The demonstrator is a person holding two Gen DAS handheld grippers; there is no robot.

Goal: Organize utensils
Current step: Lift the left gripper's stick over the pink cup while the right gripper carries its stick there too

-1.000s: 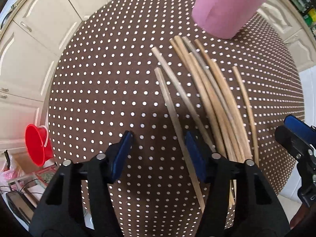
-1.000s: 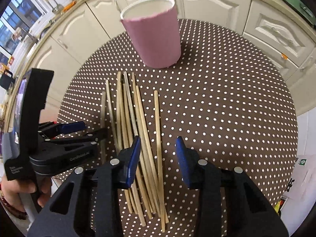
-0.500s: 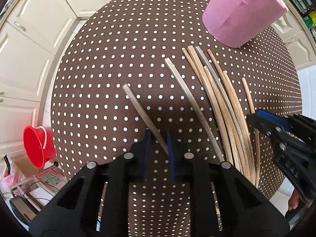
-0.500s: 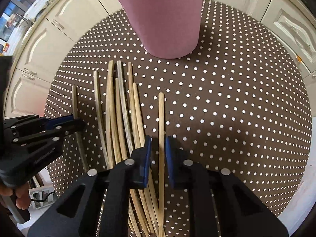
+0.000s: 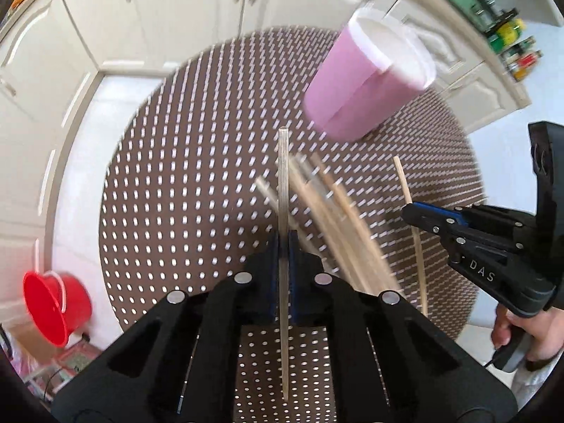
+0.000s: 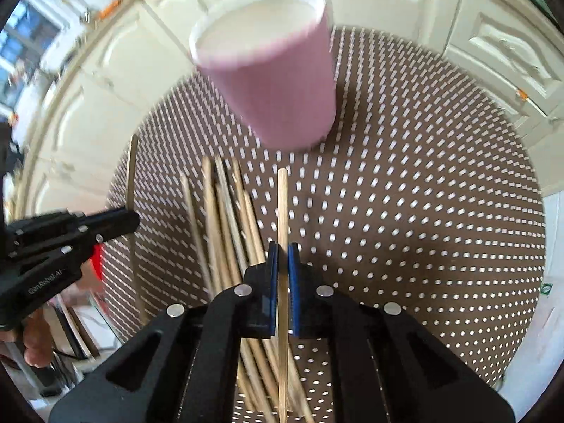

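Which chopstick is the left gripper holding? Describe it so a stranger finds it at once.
Start at the brown polka-dot table and its pink cup. Nearer than the cup lies a pile of chopsticks. The left gripper pinches one chopstick, lifted clear of that pile.

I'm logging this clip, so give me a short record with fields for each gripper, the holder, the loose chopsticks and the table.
left gripper: shut on one chopstick, lifted off the table
right gripper: shut on another chopstick, lifted
holder: pink cup, upright, open top, nothing visible inside
loose chopsticks: bundle lying flat on the table
table: round, brown cloth with white dots
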